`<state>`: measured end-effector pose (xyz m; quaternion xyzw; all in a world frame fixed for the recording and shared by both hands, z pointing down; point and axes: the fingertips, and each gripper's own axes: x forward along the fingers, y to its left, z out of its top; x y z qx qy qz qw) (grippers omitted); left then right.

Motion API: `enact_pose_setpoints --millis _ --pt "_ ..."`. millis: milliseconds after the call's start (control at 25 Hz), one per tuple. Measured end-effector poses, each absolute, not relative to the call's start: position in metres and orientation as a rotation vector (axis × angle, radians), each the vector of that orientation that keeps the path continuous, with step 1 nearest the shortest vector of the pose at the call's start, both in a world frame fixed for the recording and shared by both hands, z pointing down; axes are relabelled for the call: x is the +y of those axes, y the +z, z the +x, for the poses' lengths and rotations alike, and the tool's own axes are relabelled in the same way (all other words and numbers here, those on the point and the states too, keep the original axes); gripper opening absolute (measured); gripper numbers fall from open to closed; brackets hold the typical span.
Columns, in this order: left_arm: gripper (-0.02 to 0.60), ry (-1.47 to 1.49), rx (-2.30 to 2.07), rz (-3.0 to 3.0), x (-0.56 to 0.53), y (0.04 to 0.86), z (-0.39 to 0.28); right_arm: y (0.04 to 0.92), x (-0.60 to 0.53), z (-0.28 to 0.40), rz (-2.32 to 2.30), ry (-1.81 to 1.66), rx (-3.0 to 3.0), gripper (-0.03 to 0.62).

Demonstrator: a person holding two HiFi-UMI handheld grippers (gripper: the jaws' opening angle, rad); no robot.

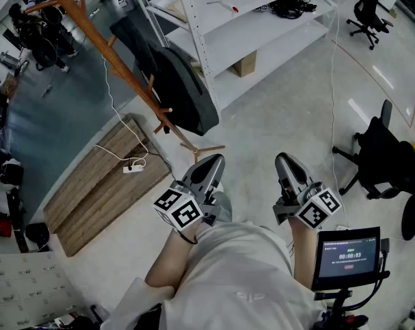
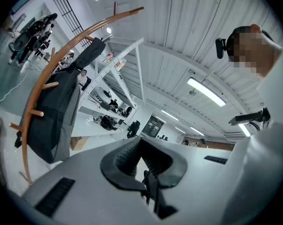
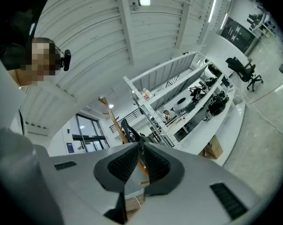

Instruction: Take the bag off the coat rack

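A dark grey bag [image 1: 176, 81] hangs on the brown wooden coat rack [image 1: 104, 47] at the upper left of the head view, in front of me. The left gripper view shows the same bag [image 2: 55, 111] on the curved rack pole [image 2: 43, 81] at its left. My left gripper [image 1: 211, 162] is held low near my body, shut and empty, a short way below the rack's feet. My right gripper [image 1: 284, 160] is beside it, also shut with nothing in it. In the right gripper view the rack [image 3: 112, 118] is small and far behind the jaw tips.
A white metal shelving unit [image 1: 255, 19] stands right behind the rack, a cardboard box [image 1: 245, 64] under it. A wooden pallet [image 1: 101, 184] with a power strip [image 1: 132, 168] lies at the left. A black office chair [image 1: 386, 157] is at the right.
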<state>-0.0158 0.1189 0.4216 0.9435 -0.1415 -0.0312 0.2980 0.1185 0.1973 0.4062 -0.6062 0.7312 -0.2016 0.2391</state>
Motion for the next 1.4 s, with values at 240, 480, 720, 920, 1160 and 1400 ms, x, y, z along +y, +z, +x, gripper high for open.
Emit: enact_pose_setpoints --millis 240,480,720,920,1160,1400 --pt "0.0 -0.102 -0.365 2.513 0.047 0.419 -0.008 0.408 0.126 0.118 -1.658 -0.573 2.016 0.04" --pt "0.0 -0.124 -0.371 2.523 -0.045 0.413 -0.006 0.405 0.027 0.12 -1.637 -0.584 2.045 0.04" --pt "0.0 -0.113 -0.361 2.571 -0.086 0.402 -0.011 0.399 -0.034 0.111 -1.594 -0.59 2.076 0.04" --pt "0.0 -0.083 -0.378 2.645 -0.138 0.405 -0.016 0.403 -0.111 0.113 -1.531 -0.597 2.114 0.04" --pt "0.0 -0.088 -0.452 2.687 -0.125 0.391 -0.036 0.383 -0.133 0.087 -1.379 -0.6 2.231 0.041" --pt "0.0 -0.095 -0.618 2.713 -0.134 0.385 -0.052 0.372 -0.182 0.068 -1.151 -0.61 2.392 0.041"
